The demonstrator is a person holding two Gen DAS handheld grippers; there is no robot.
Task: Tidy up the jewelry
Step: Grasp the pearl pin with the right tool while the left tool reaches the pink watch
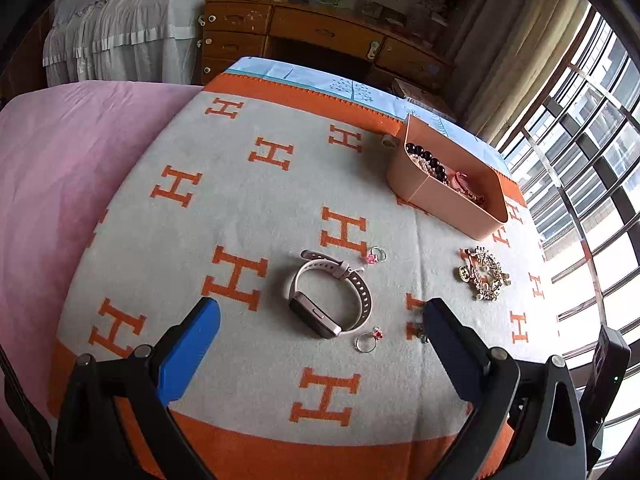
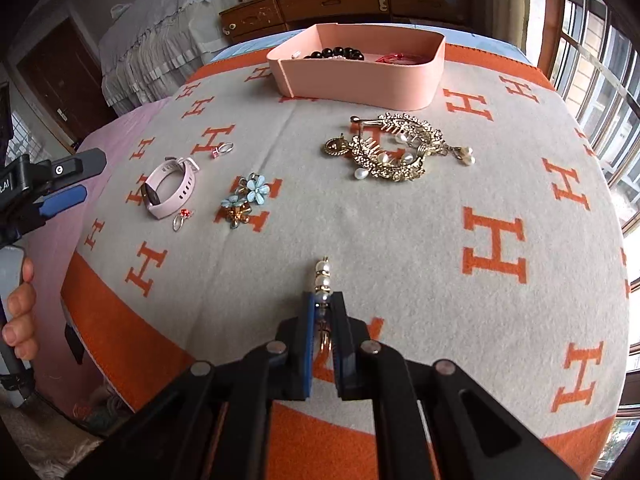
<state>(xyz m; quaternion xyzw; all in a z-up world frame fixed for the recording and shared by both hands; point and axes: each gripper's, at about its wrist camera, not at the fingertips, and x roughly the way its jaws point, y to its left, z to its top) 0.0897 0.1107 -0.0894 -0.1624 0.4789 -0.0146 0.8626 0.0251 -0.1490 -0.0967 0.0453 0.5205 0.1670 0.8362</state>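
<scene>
Large orange letter "H" repeated in rows all over the grey blanket (image 1: pixel 280 208), inside its orange border; seen again across the same blanket (image 2: pixel 400 220) in the right wrist view. Near the far left edge of that view, white letters on the black gripper (image 2: pixel 60 188) held in the left hand, cut off by the frame, readable only as ".AI". Beside them, on the same black body, a small round white mark, too small to make out. No readable lettering on the pink box (image 2: pixel 360 76), on the watch (image 1: pixel 328 300), or on the chest of drawers (image 1: pixel 320 36) at the far side.
</scene>
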